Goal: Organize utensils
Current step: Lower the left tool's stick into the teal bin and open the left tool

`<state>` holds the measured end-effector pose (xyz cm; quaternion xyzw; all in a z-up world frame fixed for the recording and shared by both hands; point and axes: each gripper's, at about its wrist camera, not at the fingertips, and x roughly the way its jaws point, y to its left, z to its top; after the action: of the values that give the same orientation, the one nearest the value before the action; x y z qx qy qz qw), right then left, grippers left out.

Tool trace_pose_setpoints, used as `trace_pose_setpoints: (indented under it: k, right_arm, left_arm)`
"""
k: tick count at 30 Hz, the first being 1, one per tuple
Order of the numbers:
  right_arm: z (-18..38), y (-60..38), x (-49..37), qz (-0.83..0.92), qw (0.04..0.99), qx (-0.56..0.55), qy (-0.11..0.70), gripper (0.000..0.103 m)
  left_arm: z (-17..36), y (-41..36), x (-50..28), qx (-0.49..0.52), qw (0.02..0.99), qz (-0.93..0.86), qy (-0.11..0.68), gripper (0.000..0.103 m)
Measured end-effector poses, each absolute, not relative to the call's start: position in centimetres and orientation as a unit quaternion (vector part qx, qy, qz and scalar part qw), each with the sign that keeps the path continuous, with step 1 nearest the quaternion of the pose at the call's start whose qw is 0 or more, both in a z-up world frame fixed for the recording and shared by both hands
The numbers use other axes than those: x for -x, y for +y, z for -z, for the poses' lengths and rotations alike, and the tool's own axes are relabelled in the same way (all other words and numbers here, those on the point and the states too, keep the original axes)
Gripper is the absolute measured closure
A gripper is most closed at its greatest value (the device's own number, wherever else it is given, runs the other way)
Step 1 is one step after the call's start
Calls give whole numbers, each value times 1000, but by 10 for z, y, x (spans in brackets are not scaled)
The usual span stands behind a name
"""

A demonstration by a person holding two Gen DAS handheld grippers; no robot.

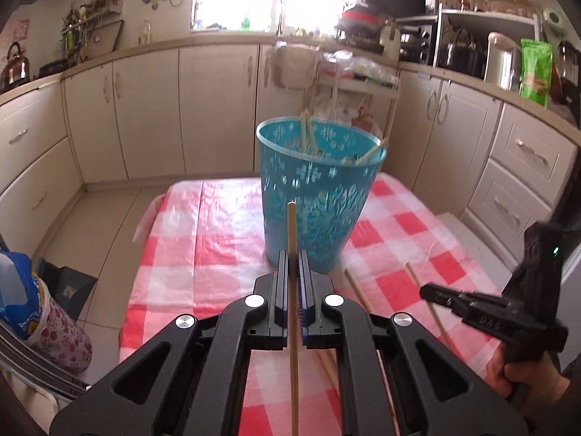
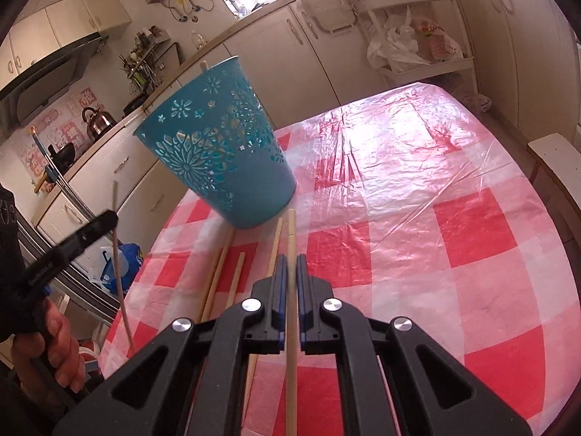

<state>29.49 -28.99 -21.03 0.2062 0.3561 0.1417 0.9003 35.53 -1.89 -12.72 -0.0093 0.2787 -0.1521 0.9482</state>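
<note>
A teal cut-out basket (image 1: 312, 196) (image 2: 218, 156) stands on the red-checked table (image 1: 203, 239) (image 2: 417, 189), with several chopsticks (image 1: 307, 132) leaning inside it. My left gripper (image 1: 292, 256) is shut on a wooden chopstick (image 1: 291, 225) whose tip points up in front of the basket. My right gripper (image 2: 291, 259) is shut on another chopstick (image 2: 290, 229), low over the table near the basket's base. Each gripper shows in the other's view: the right one (image 1: 425, 290) and the left one (image 2: 110, 218). Loose chopsticks (image 2: 218, 279) (image 1: 357, 294) lie on the cloth.
Cream kitchen cabinets (image 1: 145, 109) ring the table. A white cart with plastic bags (image 2: 410, 47) stands behind the far table edge. A pale stool (image 2: 552, 160) is by the table's right side. Bags (image 1: 40, 319) sit on the floor at the left.
</note>
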Motion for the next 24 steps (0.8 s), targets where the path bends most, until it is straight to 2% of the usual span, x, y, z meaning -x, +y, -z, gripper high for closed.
trace_pose_setpoints:
  k: [12,18,24]
  right_arm:
    - [211,-294,-291,-147,903,-213,343,97]
    - [211,-298,-290,-148,903,-222,335,97]
    - [211,-300,-291,-151,902,-228,334,97]
  left_arm:
    - [24,0,-388,114,975,167,91,98]
    - [-3,-15,-412,121,976,173,54,98]
    - [-6,-26,-422,112,977,175,43,98]
